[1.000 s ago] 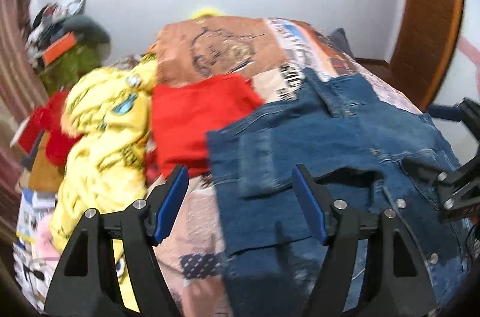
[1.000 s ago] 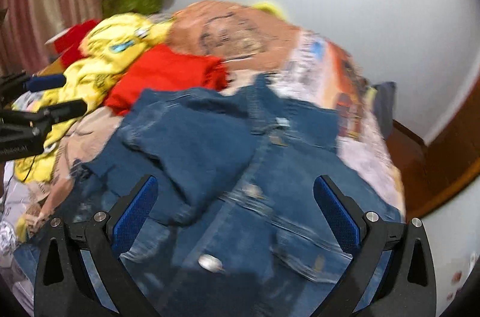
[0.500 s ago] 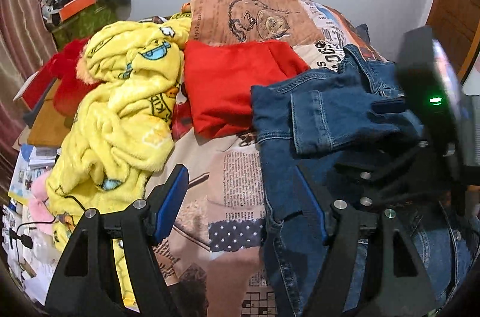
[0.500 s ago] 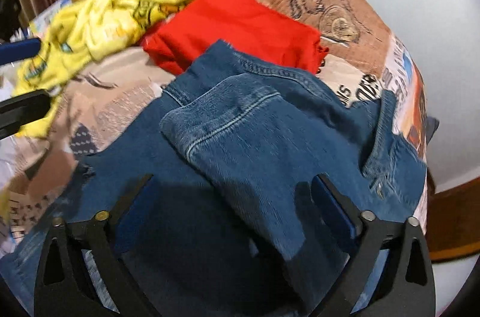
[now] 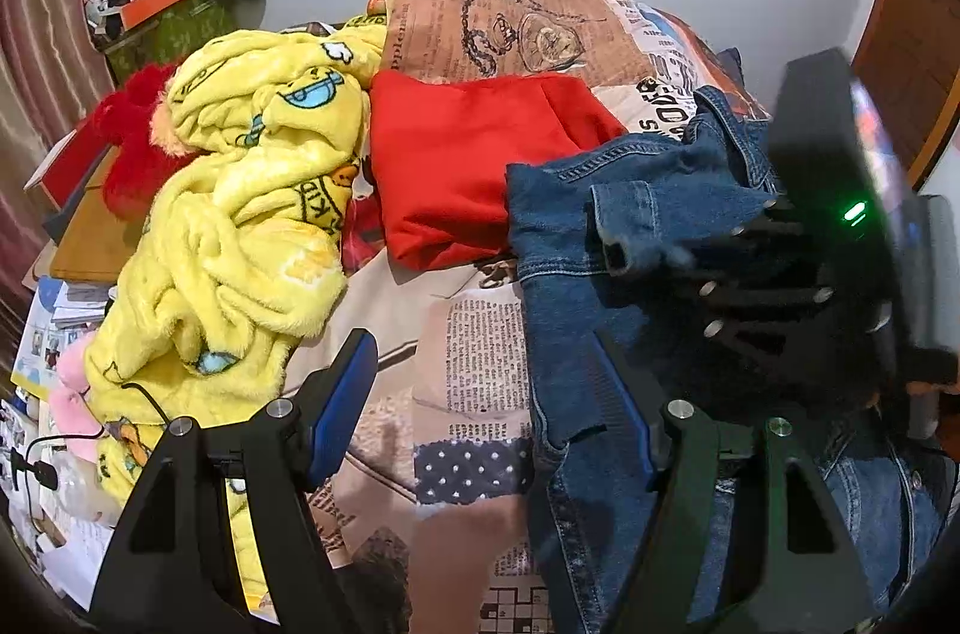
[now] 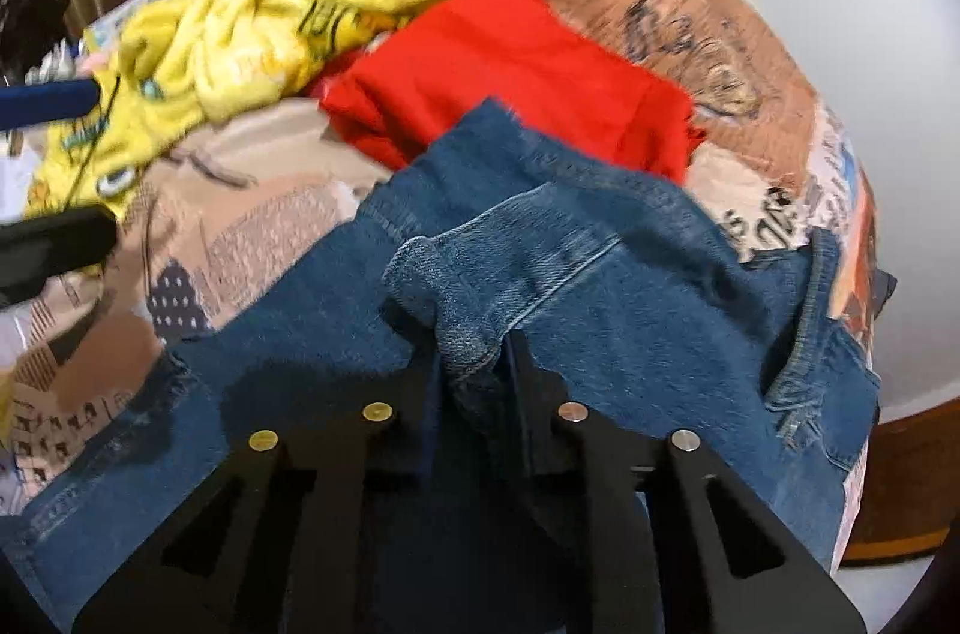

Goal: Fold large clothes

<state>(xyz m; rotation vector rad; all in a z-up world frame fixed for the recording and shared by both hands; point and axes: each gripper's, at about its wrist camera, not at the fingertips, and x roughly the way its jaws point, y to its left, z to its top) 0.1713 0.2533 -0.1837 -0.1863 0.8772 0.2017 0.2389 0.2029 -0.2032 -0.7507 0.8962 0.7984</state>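
While the left gripper [image 5: 489, 406] gapes wide, the right gripper [image 6: 474, 364] is closing, pinching the denim jacket [image 6: 600, 298].

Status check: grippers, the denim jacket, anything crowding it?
Right gripper closing on denim jacket sleeve. Left gripper open, empty, at jacket's edge. Red garment touches jacket's far edge.

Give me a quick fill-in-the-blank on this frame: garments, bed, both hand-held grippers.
1. The right hand-held gripper is closing on a fold of the ____ jacket.
2. The folded garment lying just beyond the jacket is ____.
3. The fluffy cartoon-print blanket is ____.
4. The left hand-held gripper has ____ between its fingers.

Missing words: denim; red; yellow; nothing
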